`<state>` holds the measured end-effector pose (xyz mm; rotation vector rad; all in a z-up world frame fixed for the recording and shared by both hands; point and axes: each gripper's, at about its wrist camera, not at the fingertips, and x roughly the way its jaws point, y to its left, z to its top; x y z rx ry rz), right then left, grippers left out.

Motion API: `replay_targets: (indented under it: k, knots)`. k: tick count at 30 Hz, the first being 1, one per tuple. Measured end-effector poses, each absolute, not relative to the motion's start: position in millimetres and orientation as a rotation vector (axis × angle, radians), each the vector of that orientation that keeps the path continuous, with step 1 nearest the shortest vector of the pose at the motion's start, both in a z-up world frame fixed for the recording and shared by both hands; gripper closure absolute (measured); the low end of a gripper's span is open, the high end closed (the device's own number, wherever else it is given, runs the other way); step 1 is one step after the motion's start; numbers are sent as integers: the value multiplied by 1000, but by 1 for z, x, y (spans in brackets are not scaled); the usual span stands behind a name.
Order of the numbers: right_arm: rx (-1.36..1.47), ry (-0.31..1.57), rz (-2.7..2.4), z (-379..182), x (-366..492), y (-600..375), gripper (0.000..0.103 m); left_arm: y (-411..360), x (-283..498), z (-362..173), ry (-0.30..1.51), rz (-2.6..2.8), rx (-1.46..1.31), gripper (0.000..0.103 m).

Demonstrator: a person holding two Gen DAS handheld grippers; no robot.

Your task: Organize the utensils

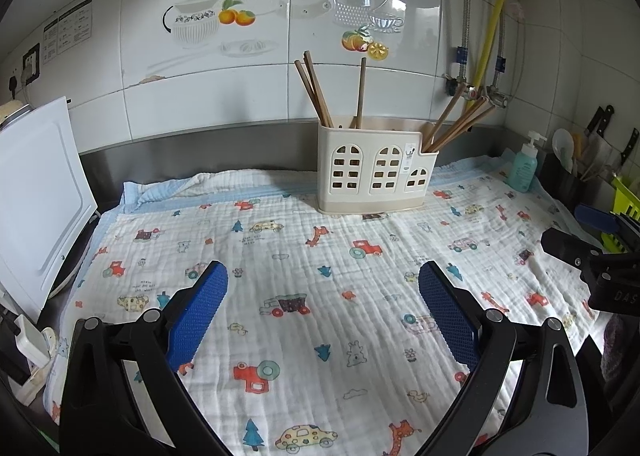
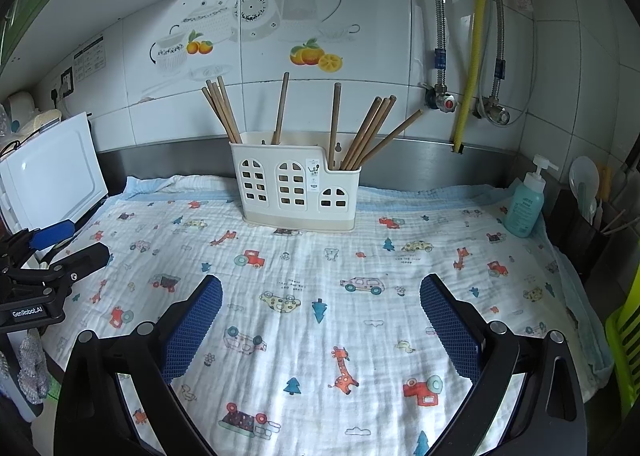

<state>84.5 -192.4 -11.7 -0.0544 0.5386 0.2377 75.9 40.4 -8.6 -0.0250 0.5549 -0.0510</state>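
Observation:
A cream utensil holder with window-shaped cut-outs stands at the back of a printed cloth. Several brown wooden chopsticks stick up from its left, middle and right compartments. My left gripper hovers open over the cloth, well in front of the holder, with nothing between its blue pads. In the right wrist view my right gripper is likewise open and empty above the cloth. Each gripper shows at the edge of the other's view: the right one, the left one.
The cartoon-print cloth covers the counter. A white board leans at the left. A teal pump bottle and a dark caddy with spoons and knives sit at the right, by a green rack. Pipes and valves run along the tiled wall.

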Motion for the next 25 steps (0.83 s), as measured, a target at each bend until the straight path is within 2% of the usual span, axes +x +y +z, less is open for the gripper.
replay_targets:
  k: [25]
  knots:
    - [-53, 538, 241, -12, 84, -192, 7, 44, 74, -9, 538, -38, -31, 8]
